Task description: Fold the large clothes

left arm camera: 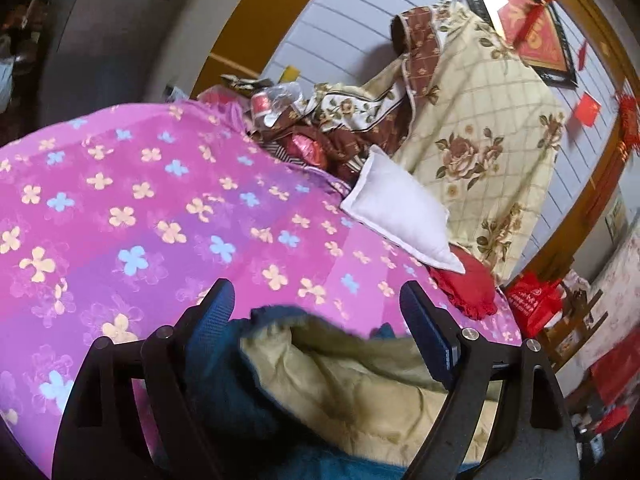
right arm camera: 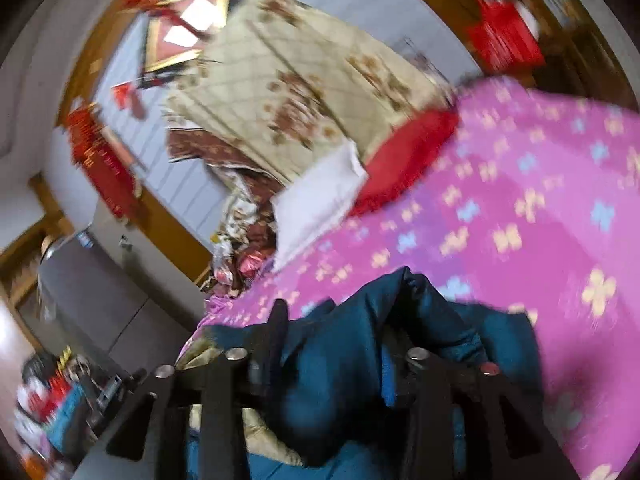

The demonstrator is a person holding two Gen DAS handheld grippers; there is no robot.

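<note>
Left gripper [left arm camera: 320, 312]: black linkage arms, blue-padded fingers [left arm camera: 424, 320] spread wide apart, tilted downward, nothing pinched between pads. Right gripper [right arm camera: 344, 320]: black fingers [right arm camera: 278, 320] closed tight on bunched cloth, near bottom of view, tilted; view motion-blurred.

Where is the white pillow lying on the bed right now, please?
In the left wrist view the white pillow lies right of centre on the pink bedspread, between the floral quilt and the red cushion.
</note>
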